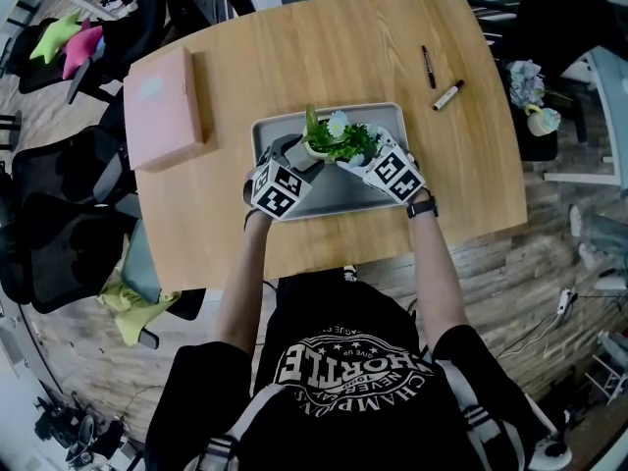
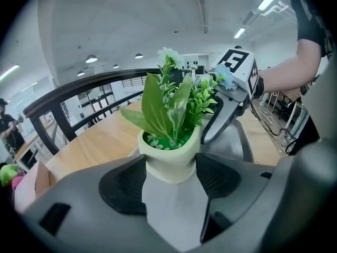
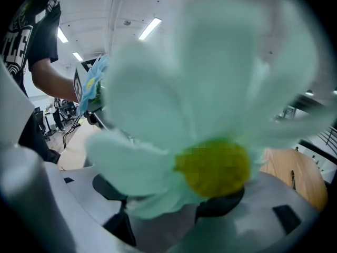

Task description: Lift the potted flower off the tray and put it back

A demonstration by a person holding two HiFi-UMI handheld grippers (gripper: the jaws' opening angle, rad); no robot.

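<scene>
The potted flower (image 1: 332,141), green leaves and white blooms in a cream pot (image 2: 169,159), stands over the grey tray (image 1: 278,131). My left gripper (image 1: 306,155) reaches in from the left. In the left gripper view its dark pads (image 2: 126,186) press the pot's base from both sides, jaws wide. My right gripper (image 1: 357,161) comes in from the right, and one of its fingers (image 2: 220,121) lies beside the pot's rim. In the right gripper view a large white bloom (image 3: 210,104) with a yellow centre covers the jaws; the pads (image 3: 111,186) stand apart, and what lies between them is hidden.
The tray sits mid-table on the wooden top (image 1: 343,47). A pink box (image 1: 162,106) lies at the left, two markers (image 1: 429,67) (image 1: 448,94) at the right. Black chairs (image 1: 59,194) stand left of the table, and another small flower pot (image 1: 537,111) is off its right edge.
</scene>
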